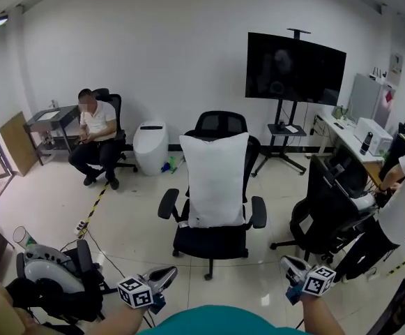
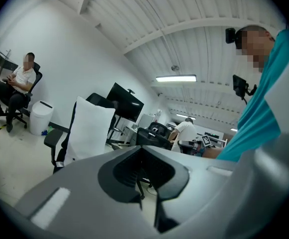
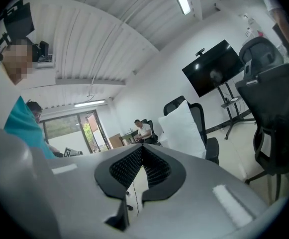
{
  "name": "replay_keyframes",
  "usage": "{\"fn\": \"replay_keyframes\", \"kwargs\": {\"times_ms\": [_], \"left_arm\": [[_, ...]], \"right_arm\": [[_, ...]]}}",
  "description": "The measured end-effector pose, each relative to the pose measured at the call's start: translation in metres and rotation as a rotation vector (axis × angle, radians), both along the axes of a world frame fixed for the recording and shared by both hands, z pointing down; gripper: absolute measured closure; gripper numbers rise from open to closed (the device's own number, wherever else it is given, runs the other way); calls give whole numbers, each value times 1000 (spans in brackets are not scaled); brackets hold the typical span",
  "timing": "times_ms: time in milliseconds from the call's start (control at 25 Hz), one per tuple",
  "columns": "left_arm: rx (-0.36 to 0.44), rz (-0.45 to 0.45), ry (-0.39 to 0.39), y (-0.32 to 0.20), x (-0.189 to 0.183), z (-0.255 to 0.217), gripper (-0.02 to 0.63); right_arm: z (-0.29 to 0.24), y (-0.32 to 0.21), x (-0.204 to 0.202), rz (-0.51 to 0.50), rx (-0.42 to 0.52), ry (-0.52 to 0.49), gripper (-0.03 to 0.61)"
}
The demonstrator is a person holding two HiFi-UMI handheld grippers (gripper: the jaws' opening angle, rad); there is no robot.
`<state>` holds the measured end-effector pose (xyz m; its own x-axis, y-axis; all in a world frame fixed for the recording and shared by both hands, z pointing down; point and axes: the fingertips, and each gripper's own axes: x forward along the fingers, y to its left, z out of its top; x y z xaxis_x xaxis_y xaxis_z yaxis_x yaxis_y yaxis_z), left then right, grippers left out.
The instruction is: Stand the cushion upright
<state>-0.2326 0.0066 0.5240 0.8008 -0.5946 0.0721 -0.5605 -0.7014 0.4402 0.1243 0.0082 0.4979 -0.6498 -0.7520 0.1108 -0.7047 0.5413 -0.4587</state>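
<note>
A white cushion (image 1: 217, 180) stands upright on the seat of a black office chair (image 1: 212, 241), leaning against its backrest in the middle of the room. It also shows in the left gripper view as the cushion (image 2: 88, 128) and in the right gripper view as the cushion (image 3: 184, 129). My left gripper (image 1: 169, 273) is low at the bottom left, well short of the chair, shut and empty. My right gripper (image 1: 286, 262) is low at the bottom right, also shut with nothing in it. Both are apart from the cushion.
A second black chair (image 1: 327, 208) stands right of the cushion's chair, with a person (image 1: 401, 201) bent at a desk (image 1: 348, 142). Another person (image 1: 97, 135) sits at the back left. A TV on a stand (image 1: 294, 68), a white bin (image 1: 150, 147) and a floor cable (image 1: 94, 208) are around.
</note>
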Motion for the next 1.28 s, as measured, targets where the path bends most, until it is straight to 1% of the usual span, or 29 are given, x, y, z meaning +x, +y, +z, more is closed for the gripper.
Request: {"fn": "replay_keyframes", "kwargs": {"times_ms": [80, 160, 280, 400, 480, 560, 680, 840, 1000, 1120, 1200, 1280], "left_arm": [[-18, -27, 33, 30, 23, 1, 602], [-42, -48, 59, 63, 47, 5, 602], [-66, -53, 82, 106, 86, 8, 601], [-78, -38, 69, 149, 108, 2, 603], [-62, -32, 54, 173, 108, -8, 602], [-45, -45, 49, 190, 97, -17, 601], [-28, -68, 53, 212, 70, -21, 602], [-11, -63, 67, 234, 28, -23, 601], [-17, -28, 46, 269, -23, -7, 603], [-30, -24, 51, 288, -60, -5, 602], [-40, -35, 55, 295, -81, -5, 603], [-44, -45, 68, 302, -89, -5, 603]], "right_arm": [[1, 35, 20, -19, -2, 31, 575], [2, 75, 39, -43, -10, 41, 575], [1, 122, 67, -78, -11, 49, 575], [8, 163, 81, -82, -43, 27, 575], [7, 184, 79, -88, -51, 13, 575], [2, 200, 70, -101, -42, 11, 575], [-6, 219, 48, -111, -28, -3, 575], [-13, 238, 1, -106, -16, -15, 577], [-6, 266, -59, -78, -20, -50, 577], [3, 279, -94, -34, -51, -62, 577], [4, 285, -113, -22, -59, -59, 577], [0, 289, -120, -31, -48, -52, 577]]}}
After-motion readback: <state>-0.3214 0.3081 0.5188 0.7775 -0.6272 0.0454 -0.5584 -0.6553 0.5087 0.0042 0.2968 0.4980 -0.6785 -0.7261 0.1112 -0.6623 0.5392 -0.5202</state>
